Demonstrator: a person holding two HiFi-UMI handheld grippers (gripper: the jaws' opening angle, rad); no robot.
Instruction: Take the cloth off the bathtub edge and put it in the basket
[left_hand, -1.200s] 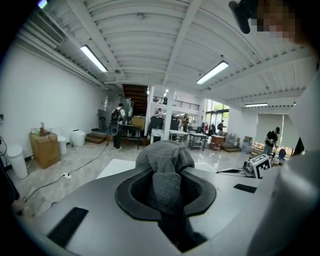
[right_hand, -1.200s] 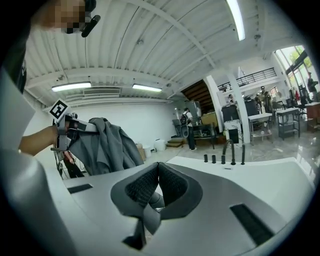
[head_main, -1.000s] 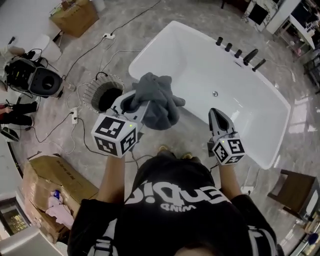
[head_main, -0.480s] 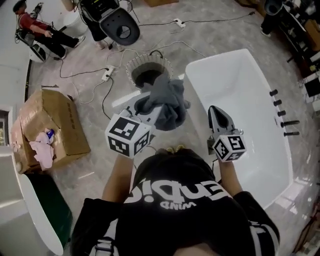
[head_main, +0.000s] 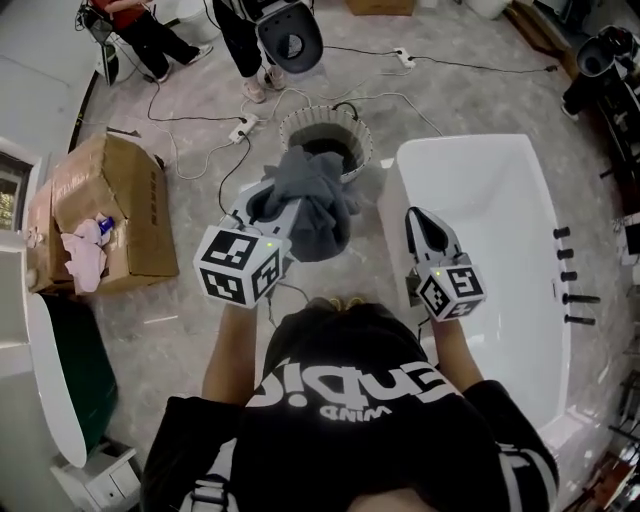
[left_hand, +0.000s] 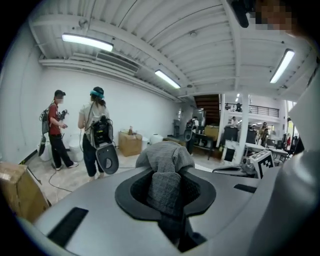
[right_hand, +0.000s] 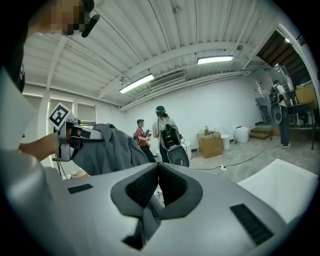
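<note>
Grey cloth (head_main: 312, 205) hung bunched from my left fingers (head_main: 252, 204) in the head view. It was in the air just short of the basket (head_main: 300, 122), with the bathtub (head_main: 500, 200) at the right. My right fingers (head_main: 426, 232) carried nothing.

In the left gripper view the pads (left_hand: 133, 192) were clamped on a fold of the cloth.

In the right gripper view the fingers were closed together and empty.

I judged one risk: if I released too early, the loose hanging part could catch the basket rim and slide onto the floor (head_main: 180, 330).
</note>
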